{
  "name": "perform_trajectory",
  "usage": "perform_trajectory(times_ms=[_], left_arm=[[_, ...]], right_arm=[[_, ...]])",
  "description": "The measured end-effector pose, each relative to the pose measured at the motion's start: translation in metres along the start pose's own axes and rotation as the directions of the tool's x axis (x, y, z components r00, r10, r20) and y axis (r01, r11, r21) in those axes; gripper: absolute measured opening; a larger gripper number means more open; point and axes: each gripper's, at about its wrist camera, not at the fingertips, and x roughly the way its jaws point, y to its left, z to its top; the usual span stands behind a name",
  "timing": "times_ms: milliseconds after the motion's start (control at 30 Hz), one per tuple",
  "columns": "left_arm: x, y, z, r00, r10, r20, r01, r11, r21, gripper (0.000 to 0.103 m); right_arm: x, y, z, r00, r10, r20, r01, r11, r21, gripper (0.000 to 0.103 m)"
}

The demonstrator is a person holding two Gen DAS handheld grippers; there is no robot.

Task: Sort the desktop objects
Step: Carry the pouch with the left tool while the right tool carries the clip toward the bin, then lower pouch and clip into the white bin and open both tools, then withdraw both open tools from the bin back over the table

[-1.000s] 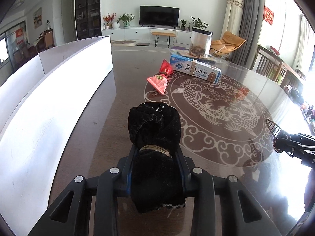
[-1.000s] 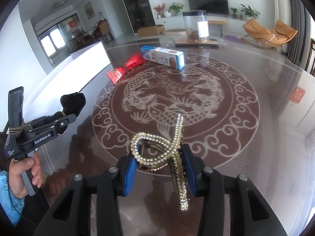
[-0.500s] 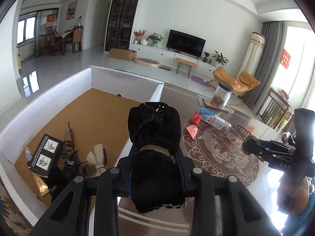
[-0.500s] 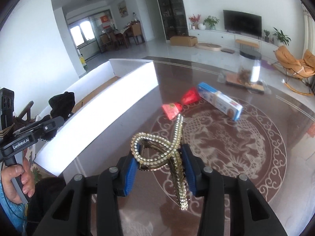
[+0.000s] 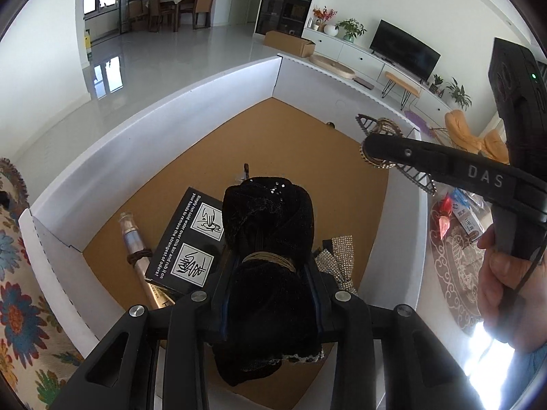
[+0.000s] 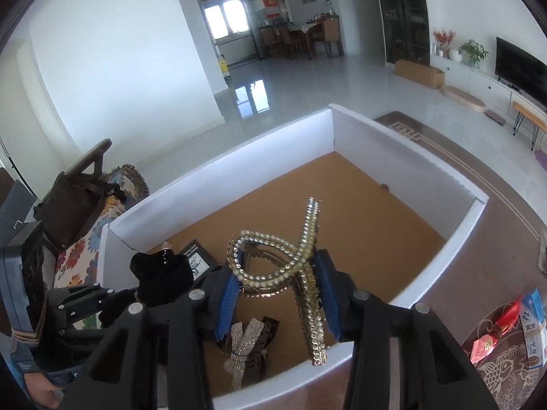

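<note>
Gripping a black velvet hair bow (image 5: pixel 270 239) between its narrow-set jaws, your left gripper (image 5: pixel 270 270) hung over the near end of the white box (image 5: pixel 143 130), pointing steeply down at its brown cardboard floor. The bow's gold-wrapped middle sat right between the pads, and its two lobes bulged out in front of and behind them. Your right gripper (image 6: pixel 278 287) was likewise clamped narrowly on a pearl-and-rhinestone hair claw (image 6: pixel 290 266), the blue pads pressing its looped body from both sides while one long studded arm stuck up toward the far side and the other hung down over the box's near wall. In the left wrist view that claw showed at the right, above the box's right wall, with your right hand (image 5: pixel 506 287) on the handle below it. Inside the box, at the near end, lay a black carton printed with white instructions (image 5: pixel 186 242), a slim tube with a clear cap (image 5: pixel 136 249) partly under the carton's left edge, and a rhinestone bow clip (image 6: pixel 244 345) just right of them. Out on the table (image 6: pixel 478 273) to the right, well apart from the box, sat a red packet (image 6: pixel 482 345) and a blue-and-white carton (image 6: pixel 533 328) side by side on the carved fish pattern.
</note>
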Motion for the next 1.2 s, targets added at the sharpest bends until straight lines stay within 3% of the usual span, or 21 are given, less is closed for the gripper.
perform_trajectory(times_ms=[133, 233, 300, 367, 500, 600, 700, 767, 867, 933, 1000, 1100, 1200], left_arm=[[0.019, 0.0, 0.001, 0.998, 0.034, -0.059, -0.034, 0.999, -0.004, 0.038], [0.028, 0.003, -0.001, 0.994, 0.051, -0.094, -0.055, 0.998, -0.035, 0.056], [0.023, 0.006, -0.001, 0.997, 0.043, -0.062, -0.046, 0.997, -0.054, 0.071], [0.015, 0.006, -0.002, 0.997, 0.069, -0.022, -0.07, 0.996, -0.059, 0.079], [-0.006, -0.005, -0.011, 0.998, 0.044, 0.047, -0.041, 0.998, -0.046, 0.079], [-0.025, -0.037, -0.022, 0.995, -0.004, 0.103, 0.003, 1.0, 0.014, 0.079], [-0.036, -0.082, -0.04, 0.988, -0.112, 0.108, 0.101, 0.99, 0.097, 0.079], [-0.038, -0.119, -0.053, 0.976, -0.205, 0.072, 0.192, 0.969, 0.154, 0.08], [-0.025, -0.171, -0.076, 0.952, -0.306, -0.021, 0.304, 0.929, 0.211, 0.089], [-0.005, -0.202, -0.091, 0.952, -0.3, -0.063, 0.306, 0.918, 0.252, 0.089], [0.022, -0.226, -0.105, 0.961, -0.261, -0.094, 0.278, 0.915, 0.294, 0.089], [0.056, -0.253, -0.116, 0.964, -0.238, -0.115, 0.263, 0.912, 0.314, 0.089], [0.079, -0.27, -0.117, 0.973, -0.207, -0.104, 0.231, 0.912, 0.34, 0.089]], right_arm=[[0.054, 0.0, 0.006, 0.993, 0.009, -0.119, -0.008, 1.0, 0.007, 0.044], [0.077, -0.005, 0.006, 0.984, 0.024, -0.179, -0.018, 0.999, 0.038, 0.05], [0.074, -0.009, 0.003, 0.986, 0.048, -0.157, -0.038, 0.997, 0.065, 0.072], [0.06, -0.012, -0.001, 0.992, 0.067, -0.109, -0.058, 0.995, 0.086, 0.076], [0.007, -0.022, -0.022, 0.998, 0.063, 0.012, -0.064, 0.991, 0.115, 0.077], [-0.048, -0.042, -0.064, 0.993, 0.013, 0.115, -0.03, 0.989, 0.148, 0.091], [-0.1, -0.074, -0.124, 0.981, -0.091, 0.171, 0.056, 0.979, 0.196, 0.098], [-0.125, -0.102, -0.172, 0.967, -0.203, 0.155, 0.163, 0.958, 0.236, 0.099], [-0.157, -0.146, -0.247, 0.926, -0.372, 0.072, 0.336, 0.894, 0.295, 0.1], [-0.175, -0.17, -0.291, 0.893, -0.45, 0.003, 0.423, 0.843, 0.333, 0.1], [-0.193, -0.188, -0.329, 0.875, -0.483, -0.044, 0.462, 0.803, 0.377, 0.1], [-0.209, -0.204, -0.365, 0.858, -0.507, -0.081, 0.49, 0.764, 0.42, 0.1], [-0.216, -0.202, -0.382, 0.85, -0.521, -0.086, 0.503, 0.75, 0.431, 0.1]])
